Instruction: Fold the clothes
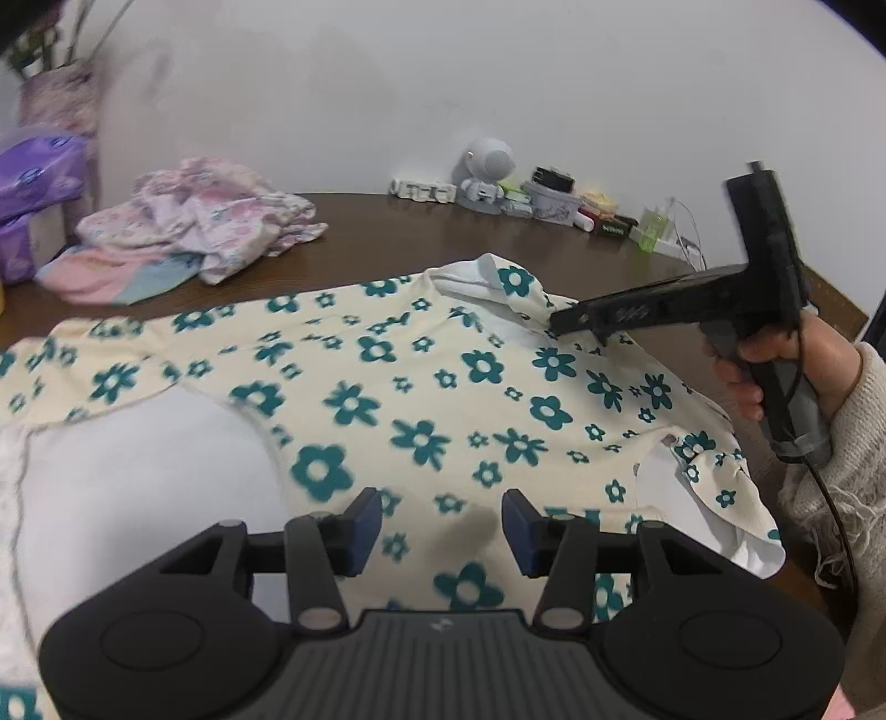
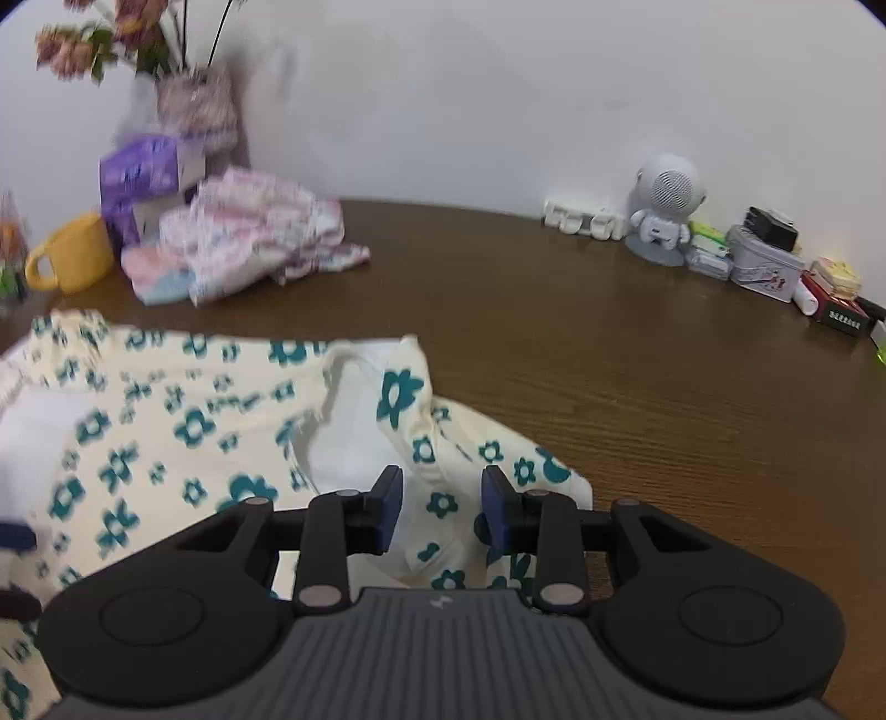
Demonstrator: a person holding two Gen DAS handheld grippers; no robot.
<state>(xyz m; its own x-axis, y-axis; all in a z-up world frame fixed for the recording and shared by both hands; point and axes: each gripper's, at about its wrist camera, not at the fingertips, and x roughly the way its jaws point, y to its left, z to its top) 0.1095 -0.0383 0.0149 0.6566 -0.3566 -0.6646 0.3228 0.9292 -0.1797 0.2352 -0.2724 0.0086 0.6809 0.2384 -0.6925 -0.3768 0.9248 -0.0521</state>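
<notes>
Both claws, left claw (image 1: 442,529) and right claw (image 2: 441,512), gape over the flowered shirt (image 1: 421,399); no writing is legible.

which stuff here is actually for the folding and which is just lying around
For the job:
floral shirt
left gripper
right gripper
pink clothes pile

Lying about:
yellow mug
astronaut speaker
purple tissue pack
tin

flowery shirt (image 1: 421,399) runs off the left and bottom edges, hem hidden behind the left gripper (image 1: 442,531) | far-left pink clothes pile (image 2: 243,243) too smeared to count pieces | labels on far-right boxes (image 2: 830,310) too tiny to read | flowers (image 2: 105,39) cut off up top
</notes>
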